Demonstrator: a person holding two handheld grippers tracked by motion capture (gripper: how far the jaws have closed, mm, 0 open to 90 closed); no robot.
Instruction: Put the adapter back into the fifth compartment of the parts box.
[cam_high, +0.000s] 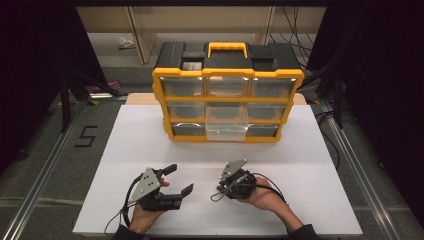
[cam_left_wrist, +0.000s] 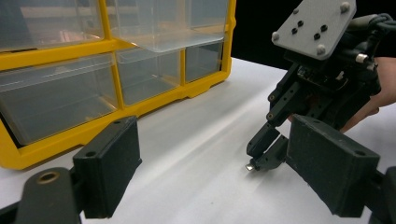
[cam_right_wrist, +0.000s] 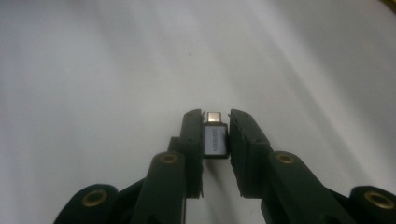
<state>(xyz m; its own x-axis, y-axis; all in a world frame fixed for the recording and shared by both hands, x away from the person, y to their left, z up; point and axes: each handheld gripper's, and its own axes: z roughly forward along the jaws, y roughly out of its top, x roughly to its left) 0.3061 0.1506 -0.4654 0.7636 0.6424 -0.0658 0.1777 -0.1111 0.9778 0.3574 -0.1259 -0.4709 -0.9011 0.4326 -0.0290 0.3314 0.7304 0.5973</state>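
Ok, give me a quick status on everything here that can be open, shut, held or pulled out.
Left gripper: open, holding nothing, above the white table top.
Right gripper: shut on the small silver USB adapter, metal plug end pointing out past the fingertips.
Yellow and black drawer organiser: upright at the far side of the table.
Clear bottom-middle drawer: pulled partway out; the other drawers look pushed in.

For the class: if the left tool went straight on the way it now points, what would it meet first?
Probably the right tool, which lies between the left tool's open jaws in its own view, pinching a small adapter. Depth is unclear; the yellow organizer stands off to one side.
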